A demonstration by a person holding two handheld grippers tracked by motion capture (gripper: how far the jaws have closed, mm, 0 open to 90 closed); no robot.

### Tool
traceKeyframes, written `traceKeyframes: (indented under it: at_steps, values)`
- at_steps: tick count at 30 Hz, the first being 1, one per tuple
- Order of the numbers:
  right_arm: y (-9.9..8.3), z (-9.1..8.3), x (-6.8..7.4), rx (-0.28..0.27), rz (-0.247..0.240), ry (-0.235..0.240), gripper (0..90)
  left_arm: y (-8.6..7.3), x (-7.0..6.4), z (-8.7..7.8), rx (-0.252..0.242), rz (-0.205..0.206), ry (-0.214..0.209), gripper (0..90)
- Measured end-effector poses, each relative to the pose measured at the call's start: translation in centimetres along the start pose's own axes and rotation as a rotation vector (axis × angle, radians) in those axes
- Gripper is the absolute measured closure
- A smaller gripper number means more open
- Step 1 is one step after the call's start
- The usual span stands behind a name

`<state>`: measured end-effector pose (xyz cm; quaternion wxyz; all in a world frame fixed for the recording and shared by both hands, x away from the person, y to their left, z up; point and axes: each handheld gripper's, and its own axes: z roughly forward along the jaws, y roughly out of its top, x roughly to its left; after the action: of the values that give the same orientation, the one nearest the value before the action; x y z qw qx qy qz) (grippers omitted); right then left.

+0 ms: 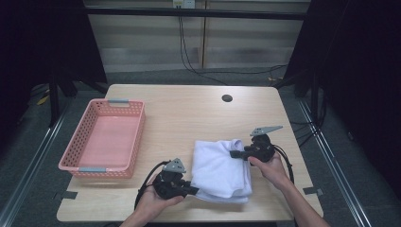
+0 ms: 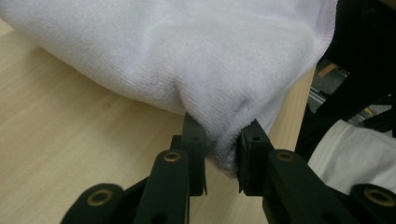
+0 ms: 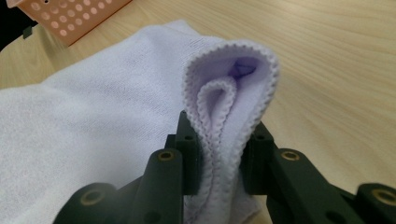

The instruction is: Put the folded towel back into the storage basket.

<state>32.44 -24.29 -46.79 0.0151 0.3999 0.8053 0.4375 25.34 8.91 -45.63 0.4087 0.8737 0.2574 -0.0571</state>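
while towel (image 1: pixel 220 163) lies folded, left hand-held gripper (image 1: pixel 193 189) and right hand-held gripper (image 1: pixel 235 153) each pinch its corner.

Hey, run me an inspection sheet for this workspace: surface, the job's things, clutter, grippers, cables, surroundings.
Surface: light wooden table, round hole near the far edge.
Job's things: folded white towel lying on the table.
Clutter: pink basket at the left, nothing seen inside.
Grippers: left gripper pinches the towel's near corner; right gripper clamps its folded far edge.
Cables: one trails from each gripper; black cable on floor beyond the table.
Surroundings: dark curtains, grey floor.
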Motion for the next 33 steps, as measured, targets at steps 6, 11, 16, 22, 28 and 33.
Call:
traceKeyframes:
  at_steps: [6, 11, 16, 22, 28, 33]
  values:
    - [1.0, -0.3, -0.1, -0.015, 0.001, -0.012, 73.2, 0.8, 0.3, -0.2, -0.012, 0.005, -0.001, 76.8]
    - [2.1, -0.8, -0.1, -0.033, -0.002, -0.014, 73.3, 1.5, 0.5, -1.0, -0.044, 0.003, -0.007, 76.8]
    - [3.3, -1.1, -0.1, -0.047, -0.013, -0.006, 73.3, 2.4, 0.7, -2.0, -0.058, 0.014, -0.002, 77.3]
    - [4.9, -0.9, 0.1, -0.067, -0.031, -0.002, 73.3, 2.8, 1.3, -3.3, -0.072, 0.008, 0.020, 77.4]
    - [6.7, 0.0, 0.7, -0.080, -0.048, 0.007, 73.3, 2.7, 2.3, -5.0, -0.090, -0.007, 0.052, 77.6]
    - [8.3, 1.1, 1.3, -0.082, -0.065, 0.020, 73.3, 2.2, 3.3, -6.4, -0.110, -0.027, 0.073, 77.7]
